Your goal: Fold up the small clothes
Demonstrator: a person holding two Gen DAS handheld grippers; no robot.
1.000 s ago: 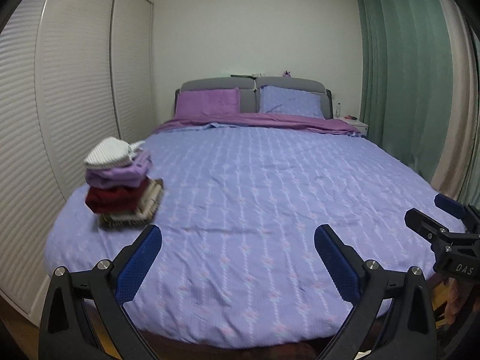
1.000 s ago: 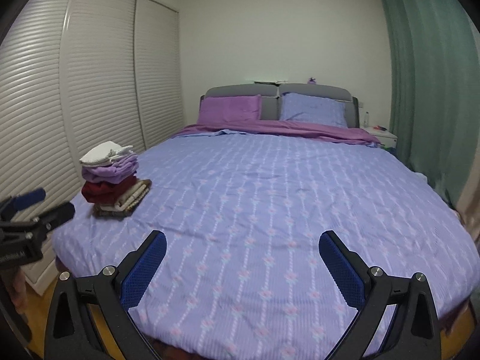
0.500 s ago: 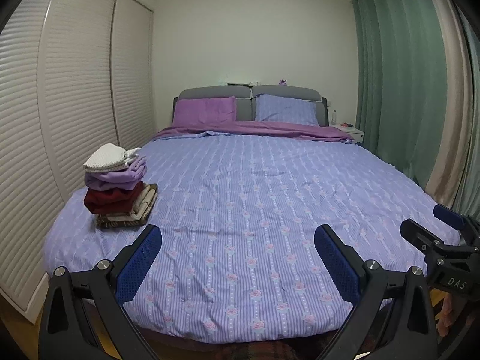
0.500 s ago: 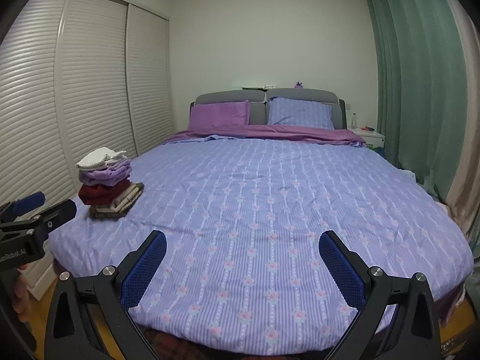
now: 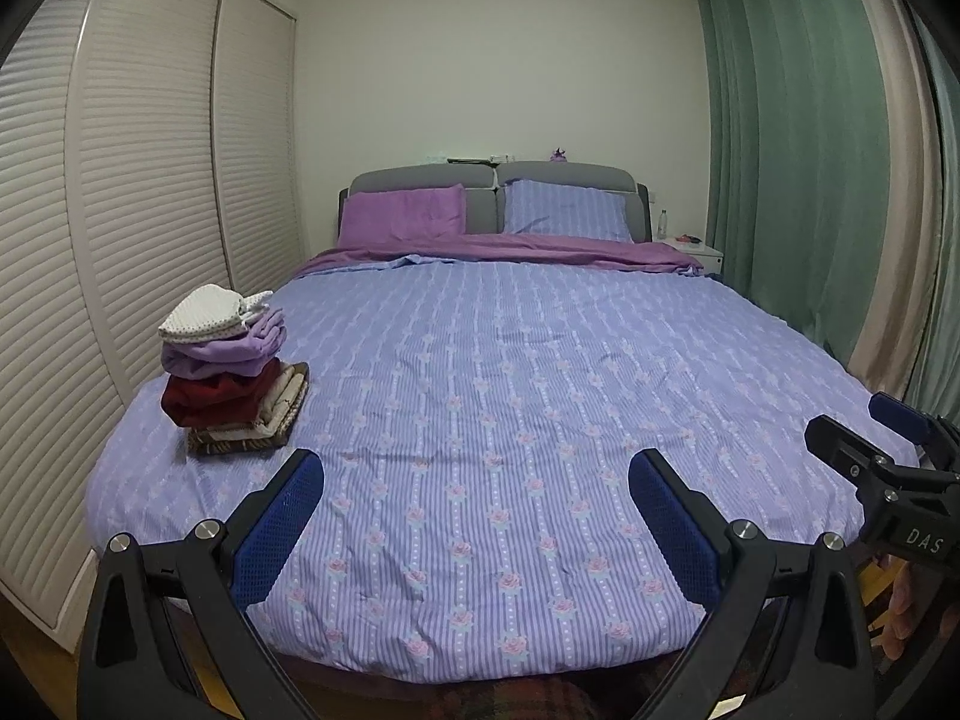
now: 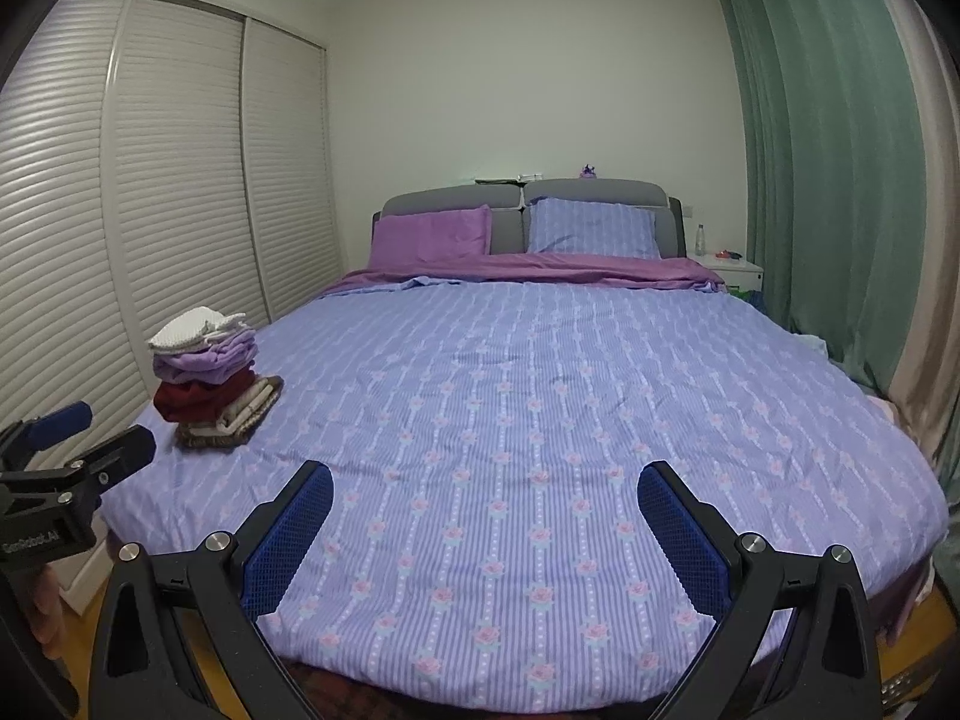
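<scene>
A stack of folded small clothes (image 5: 231, 372), white on top, then lilac, dark red and beige-brown, sits on the near left corner of the bed (image 5: 510, 420); it also shows in the right wrist view (image 6: 210, 384). My left gripper (image 5: 474, 504) is open and empty, held back from the foot of the bed. My right gripper (image 6: 483, 510) is open and empty at the same distance. Each gripper shows at the edge of the other's view: the right one (image 5: 882, 450) and the left one (image 6: 78, 438).
The bed has a lilac flowered cover, a purple pillow (image 5: 402, 219) and a lilac pillow (image 5: 567, 216). A louvred wardrobe (image 5: 120, 210) stands along the left. Green curtains (image 5: 798, 168) hang on the right beside a white nightstand (image 5: 696, 249).
Both grippers have pulled back from the bed and tilted up, so the bed looks farther and more wall shows. The jaws stayed open. The stack has not moved.
</scene>
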